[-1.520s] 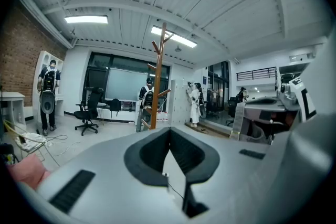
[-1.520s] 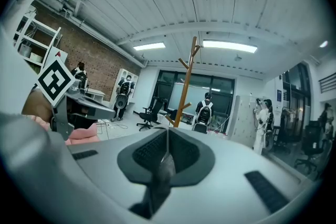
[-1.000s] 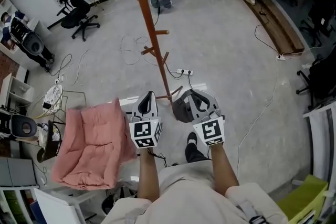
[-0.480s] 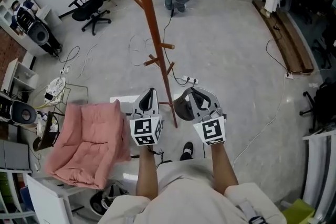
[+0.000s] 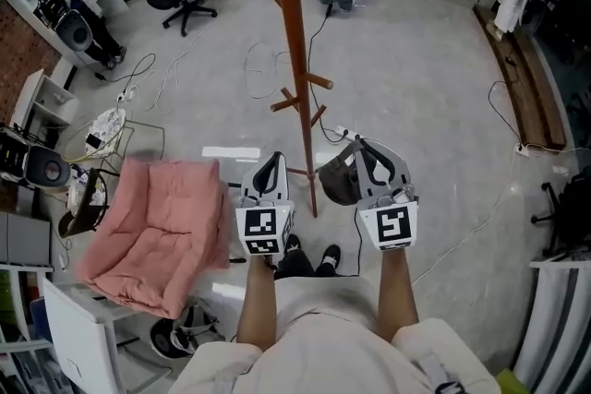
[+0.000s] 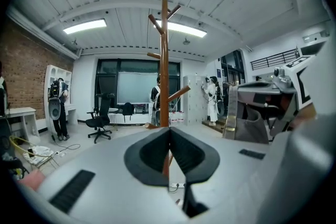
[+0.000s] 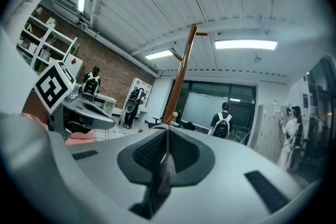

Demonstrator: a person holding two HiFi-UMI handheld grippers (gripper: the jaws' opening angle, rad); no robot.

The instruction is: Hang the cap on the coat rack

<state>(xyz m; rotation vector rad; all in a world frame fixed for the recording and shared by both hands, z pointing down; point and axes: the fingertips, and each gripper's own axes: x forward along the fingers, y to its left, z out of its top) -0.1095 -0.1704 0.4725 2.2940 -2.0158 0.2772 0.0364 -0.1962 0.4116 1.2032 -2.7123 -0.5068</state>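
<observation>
Cap [image 7: 160, 180] apparently between fingers [image 7: 186, 155] of right gripper [image 7: 167, 135]

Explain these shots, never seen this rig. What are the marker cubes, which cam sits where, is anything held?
There is no robot arm here: a person holds a two-jaw gripper in each hand, and the cubes with square markers are part of those grippers. The head view comes from a camera on the person's head, looking steeply down at the left gripper and the right gripper. The other two views come from a camera riding on each gripper, looking along its jaws. In the left gripper view the jaws are together with nothing between them. In the right gripper view they are shut on a strip of dark fabric, which is the cap. Just ahead stands the wooden coat rack; the pegs in view are bare. There is no table, only the floor, and a pink cushion lies off to the person's left.
</observation>
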